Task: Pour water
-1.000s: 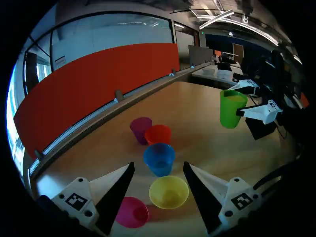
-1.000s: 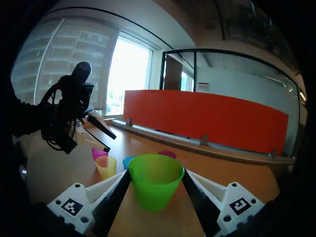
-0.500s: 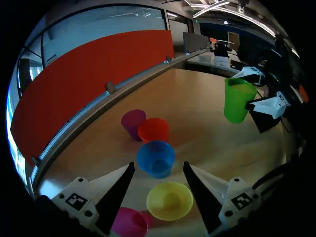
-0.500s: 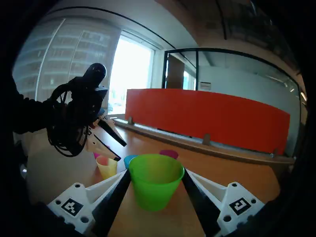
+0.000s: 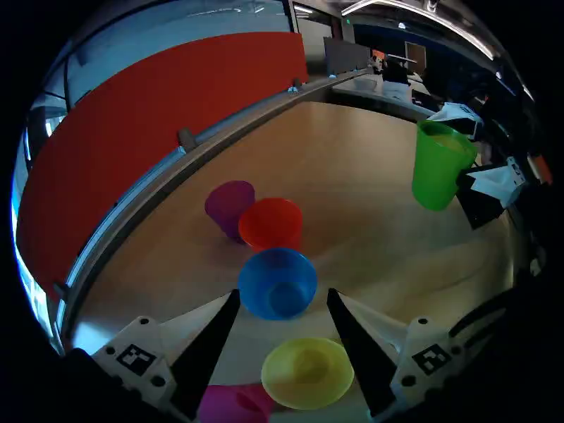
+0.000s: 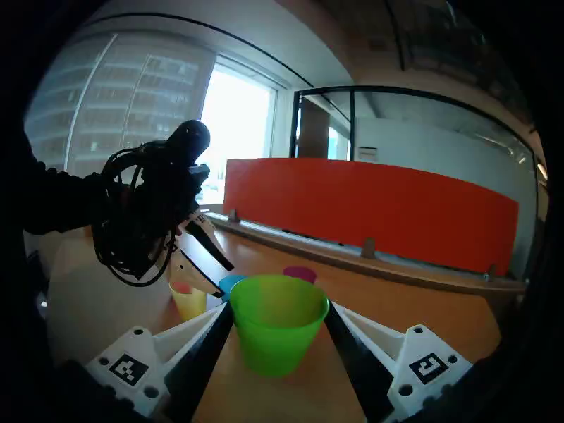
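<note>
Left gripper view: the left gripper (image 5: 282, 292), fingers wide apart and empty, hangs over the blue cup (image 5: 277, 283). An orange cup (image 5: 271, 224) and a purple cup (image 5: 229, 204) stand just beyond it, and a yellow cup (image 5: 307, 372) is nearer. Bare tabletop (image 5: 352, 162) stretches right of the blue cup to the green cup (image 5: 438, 173), clamped between the right gripper's (image 6: 277, 307) fingers.

**Colours on my feed**

My right tongs (image 6: 277, 307) are white with black inner faces and black-and-white square markers. I see a lime-green cup (image 6: 278, 342), purple cup (image 5: 228, 204), red-orange cup (image 5: 271, 223), blue cup (image 5: 276, 283), yellow cup (image 5: 307, 362) and magenta cup (image 5: 233, 406). The surface (image 5: 352, 162) is pale wood-grain. The partition (image 5: 141, 113) is red-orange.
</note>
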Tool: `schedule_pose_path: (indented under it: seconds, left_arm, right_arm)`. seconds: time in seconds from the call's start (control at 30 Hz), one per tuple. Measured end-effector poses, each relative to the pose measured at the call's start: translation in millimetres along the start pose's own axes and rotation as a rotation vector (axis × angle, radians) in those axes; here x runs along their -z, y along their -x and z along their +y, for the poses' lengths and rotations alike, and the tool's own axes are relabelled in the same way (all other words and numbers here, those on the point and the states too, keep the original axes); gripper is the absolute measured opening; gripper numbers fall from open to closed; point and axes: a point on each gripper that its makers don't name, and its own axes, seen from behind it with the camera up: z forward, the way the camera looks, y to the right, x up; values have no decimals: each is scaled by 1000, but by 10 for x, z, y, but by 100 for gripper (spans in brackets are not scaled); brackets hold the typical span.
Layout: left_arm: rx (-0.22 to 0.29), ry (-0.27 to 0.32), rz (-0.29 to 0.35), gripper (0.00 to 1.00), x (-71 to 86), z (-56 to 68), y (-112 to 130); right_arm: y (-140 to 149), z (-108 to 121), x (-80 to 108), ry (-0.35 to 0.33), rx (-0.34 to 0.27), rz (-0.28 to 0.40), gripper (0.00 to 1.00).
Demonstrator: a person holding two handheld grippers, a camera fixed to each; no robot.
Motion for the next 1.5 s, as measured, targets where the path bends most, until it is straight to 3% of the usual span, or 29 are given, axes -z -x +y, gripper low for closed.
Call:
schedule_pose_path:
  seconds: [0.87, 1.5]
  left_arm:
    - [-8, 0, -51, 92, -180, -54, 61]
    - [-60, -7, -108, 92, -296, -25, 35]
  right_arm:
    - [81, 48, -46, -11, 2, -7, 94]
    - [80, 41, -79, -19, 7, -8, 94]
